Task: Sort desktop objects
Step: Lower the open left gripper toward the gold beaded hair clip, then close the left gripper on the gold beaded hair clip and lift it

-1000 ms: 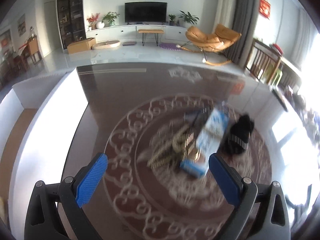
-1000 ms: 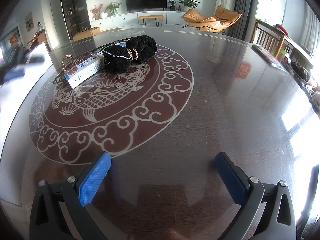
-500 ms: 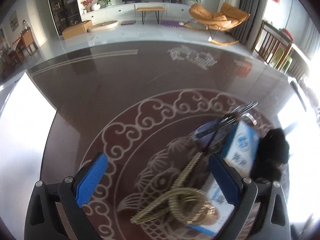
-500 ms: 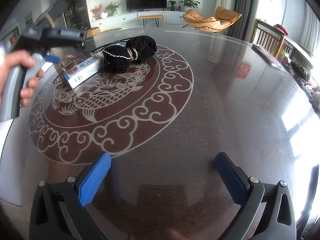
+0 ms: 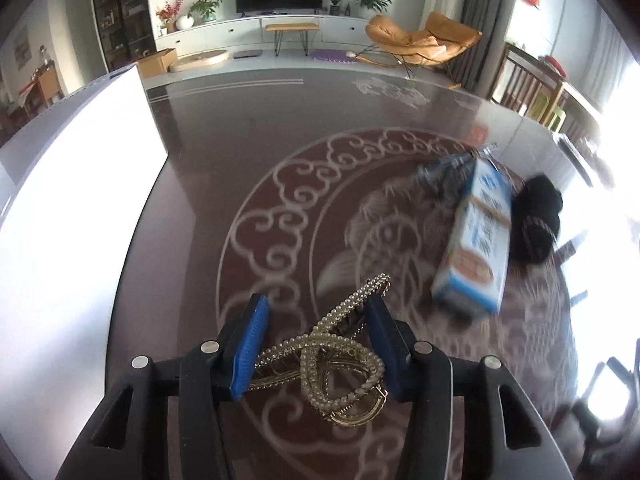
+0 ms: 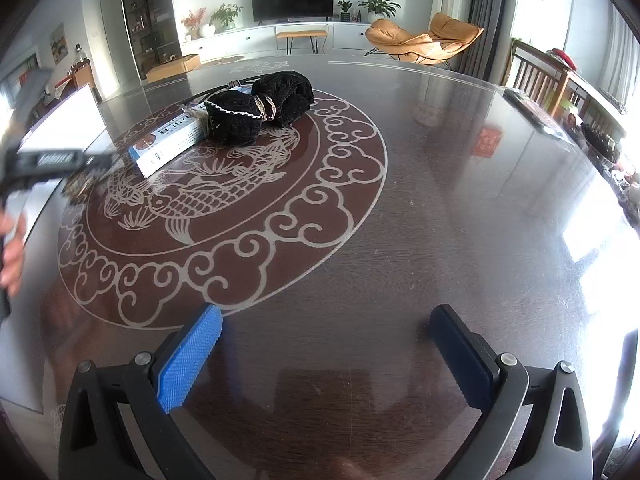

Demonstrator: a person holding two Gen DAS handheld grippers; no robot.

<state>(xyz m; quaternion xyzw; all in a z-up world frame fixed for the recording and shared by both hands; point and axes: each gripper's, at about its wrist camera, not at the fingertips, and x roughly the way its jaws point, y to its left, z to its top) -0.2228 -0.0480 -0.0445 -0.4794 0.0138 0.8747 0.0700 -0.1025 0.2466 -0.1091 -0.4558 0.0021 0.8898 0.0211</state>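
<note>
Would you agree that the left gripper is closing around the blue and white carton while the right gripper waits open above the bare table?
Not quite: the left gripper is closing around the gold beaded hair claw, as the left wrist view shows; the blue and white carton lies apart. The right gripper does wait open.

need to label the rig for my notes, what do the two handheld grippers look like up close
Both look alike. The left gripper and right gripper have black plastic bodies with triangular cut-outs and round silver screw heads near the finger bases. Each finger carries a blue ribbed pad. In the right wrist view, the left tool's black side bears a small white label. No cables or sleeves show.
</note>
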